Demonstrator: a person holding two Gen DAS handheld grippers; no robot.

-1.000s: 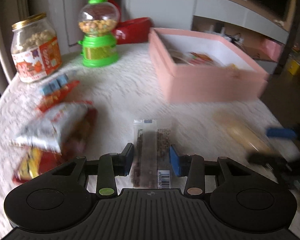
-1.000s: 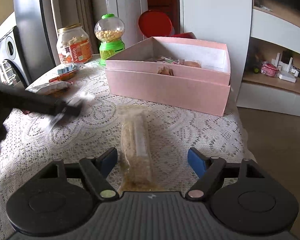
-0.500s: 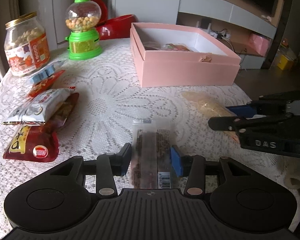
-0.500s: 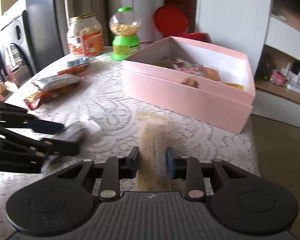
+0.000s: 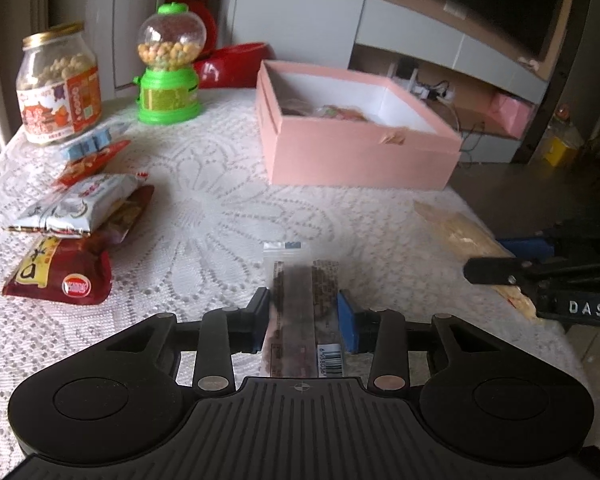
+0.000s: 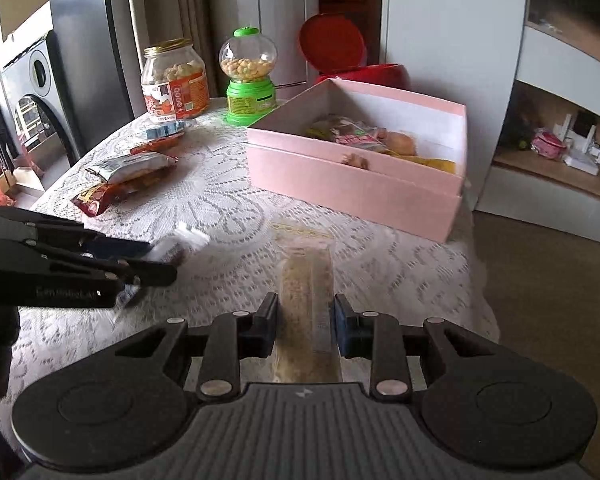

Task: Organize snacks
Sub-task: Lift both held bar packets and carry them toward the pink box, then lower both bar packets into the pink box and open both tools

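Left tongs (image 5: 303,320): jaws closing on a clear-wrapped dark snack bar (image 5: 303,304), pads pressing both long edges; barcode end toward the camera. The bar sits at 6 o'clock of the worktop (image 5: 220,216), which is covered in white lace.

Right tongs (image 6: 305,322): clamped tight on a clear pack of pale crumbly snack (image 6: 306,300), which stands clear of the lace. In the left view this pack shows at 3 o'clock.

Pink box (image 5: 352,148), open, at 1 o'clock of the left view; wrapped snacks lie inside against its near wall.

At 9 o'clock: white-and-silver packet (image 5: 80,204) stacked on a dark red packet (image 5: 60,276). Beyond them a small red packet (image 5: 92,162) and a blue-and-white one (image 5: 86,144).

At 11 o'clock: glass jar with gold lid (image 5: 58,84), and a green gumball dispenser (image 5: 170,66) beside it.
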